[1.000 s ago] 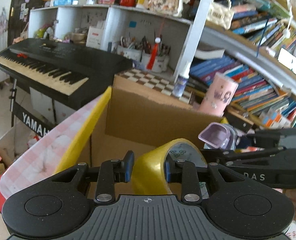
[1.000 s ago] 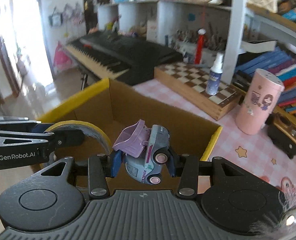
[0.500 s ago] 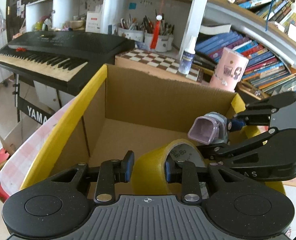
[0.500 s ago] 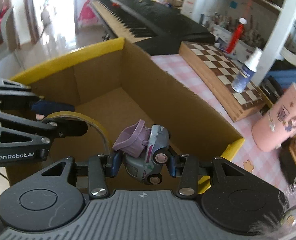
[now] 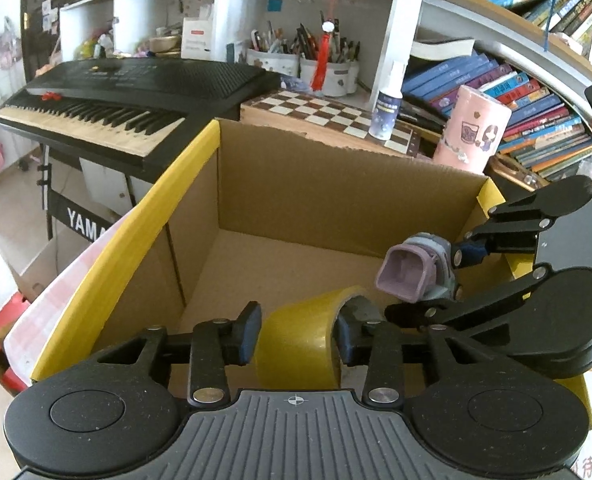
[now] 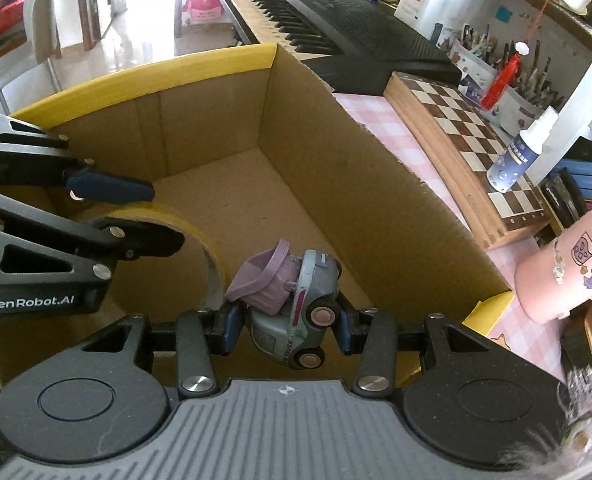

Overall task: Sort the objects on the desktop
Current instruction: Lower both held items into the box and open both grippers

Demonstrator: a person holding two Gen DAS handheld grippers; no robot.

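Note:
My left gripper (image 5: 296, 338) is shut on a yellow tape roll (image 5: 300, 340) and holds it over the near part of an open cardboard box (image 5: 336, 188) with yellow-taped rims. My right gripper (image 6: 285, 330) is shut on a grey toy truck with a purple bucket (image 6: 291, 300), held above the box (image 6: 336, 184) interior. The toy truck (image 5: 416, 274) also shows in the left wrist view, just right of the tape. The tape roll (image 6: 199, 240) shows left of the truck in the right wrist view.
A wooden chessboard (image 5: 328, 114) with a spray bottle (image 5: 386, 110) lies behind the box. A pink cylinder (image 5: 472, 136) stands at its right. A black keyboard (image 5: 127, 96) is at the left, bookshelves behind. The tablecloth (image 6: 380, 128) is pink checked.
Both grippers have moved forward and down over the box, so its inside now fills more of both views. Each keeps its hold.

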